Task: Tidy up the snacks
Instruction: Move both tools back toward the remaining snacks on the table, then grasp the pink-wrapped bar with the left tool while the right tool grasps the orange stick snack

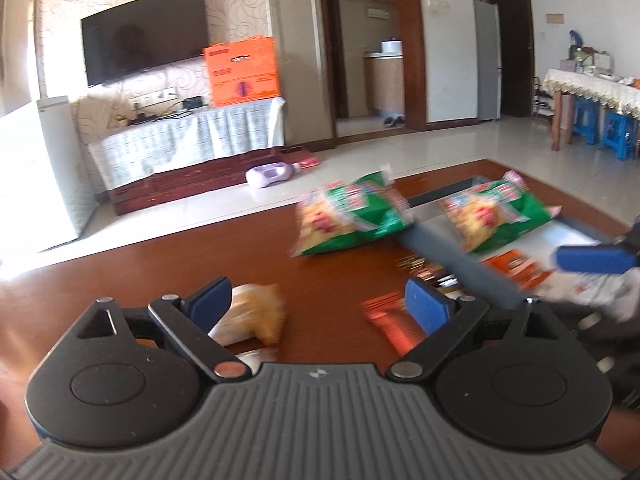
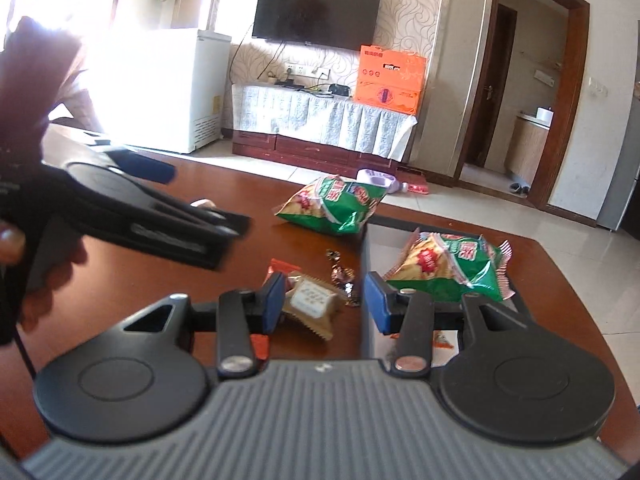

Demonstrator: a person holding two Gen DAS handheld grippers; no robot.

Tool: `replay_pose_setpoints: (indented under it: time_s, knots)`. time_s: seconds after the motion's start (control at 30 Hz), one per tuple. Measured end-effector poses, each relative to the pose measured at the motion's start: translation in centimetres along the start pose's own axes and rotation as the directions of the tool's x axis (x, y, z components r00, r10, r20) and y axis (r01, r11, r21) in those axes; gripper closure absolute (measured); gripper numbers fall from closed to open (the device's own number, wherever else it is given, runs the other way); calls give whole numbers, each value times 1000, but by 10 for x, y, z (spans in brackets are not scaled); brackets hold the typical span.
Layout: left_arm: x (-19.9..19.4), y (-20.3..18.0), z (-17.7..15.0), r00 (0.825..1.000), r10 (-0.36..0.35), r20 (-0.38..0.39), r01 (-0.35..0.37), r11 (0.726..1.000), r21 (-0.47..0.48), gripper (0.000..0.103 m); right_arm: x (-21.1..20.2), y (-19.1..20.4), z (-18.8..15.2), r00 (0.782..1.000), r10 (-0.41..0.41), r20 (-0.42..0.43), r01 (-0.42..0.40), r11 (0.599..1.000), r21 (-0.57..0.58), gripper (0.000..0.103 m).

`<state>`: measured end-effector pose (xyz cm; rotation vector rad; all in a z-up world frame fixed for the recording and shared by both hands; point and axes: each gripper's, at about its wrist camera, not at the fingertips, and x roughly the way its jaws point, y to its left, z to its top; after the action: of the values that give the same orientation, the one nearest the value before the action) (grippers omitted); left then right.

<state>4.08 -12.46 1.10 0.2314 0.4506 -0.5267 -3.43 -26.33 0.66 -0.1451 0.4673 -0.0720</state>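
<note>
glossy reddish-brown wooden surface (image 2: 168,280) carried two green crinkly snack bags (image 2: 332,206), one inside a grey tray (image 2: 366,264); left tongs (image 1: 320,304) gaped empty, right tongs (image 2: 324,306) released around a beige biscuit packet (image 2: 312,306).

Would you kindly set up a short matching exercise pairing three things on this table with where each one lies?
Things:
1. first green chip bag
2. second green chip bag
3. tan biscuit packet

Places:
A. in the grey tray
B. on bare wood, beyond the tray's far left corner
C. between the open right gripper fingers, not pinched

Pairs: 1-B, 2-A, 3-C
</note>
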Motion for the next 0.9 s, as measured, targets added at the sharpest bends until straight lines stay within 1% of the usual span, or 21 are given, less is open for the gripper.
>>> replay_pose_setpoints:
  time_s: [0.1,0.2,0.27,0.33,0.43,0.53,0.6,0.63,0.7,0.73,0.77,0.8,0.87,0.9]
  knots:
    - [3,31,-15,999,27,-22,-28,999,-26,5,2,3,-3,1000,0,-14,0,1000,-8,56]
    - [11,52,-27,996,49,-70,-52,997,-51,5,5,2,-4,1000,6,-28,-6,1000,5,56]
    - [20,58,-34,993,61,-100,-68,996,-64,5,6,3,-4,1000,9,-29,-9,1000,8,56]
    - [28,63,-37,991,49,-128,-61,994,-89,5,7,6,-5,999,12,-30,-12,1000,1,57]
    - [40,62,-41,987,59,-149,-73,993,-89,5,8,7,-6,999,20,-30,-21,1000,-10,57]
    - [56,61,-41,977,62,-205,-84,992,-97,5,9,7,-7,999,22,-32,-23,1000,-14,57]
    - [67,63,-39,970,60,-237,-93,987,-129,5,9,5,-7,999,24,-37,-24,1000,-11,57]
    - [71,65,-39,967,56,-249,-94,985,-146,5,10,5,-7,999,25,-40,-25,1000,-10,57]
    - [73,66,-38,967,57,-248,-97,983,-153,6,13,5,-7,998,26,-49,-27,1000,-11,57]
    - [73,65,-38,967,58,-247,-97,984,-148,7,14,6,-8,998,26,-54,-26,1000,-14,57]
    - [72,64,-38,969,55,-241,-92,985,-146,12,15,6,-8,998,26,-58,-27,1000,-15,57]
    - [71,61,-38,971,52,-233,-87,986,-142,15,17,7,-8,998,28,-61,-29,999,-15,57]
    - [69,58,-38,975,42,-217,-74,987,-140,27,19,10,-9,997,32,-67,-33,999,-18,57]
    - [67,56,-39,976,43,-212,-73,988,-136,30,20,12,-9,997,34,-72,-36,999,-20,57]
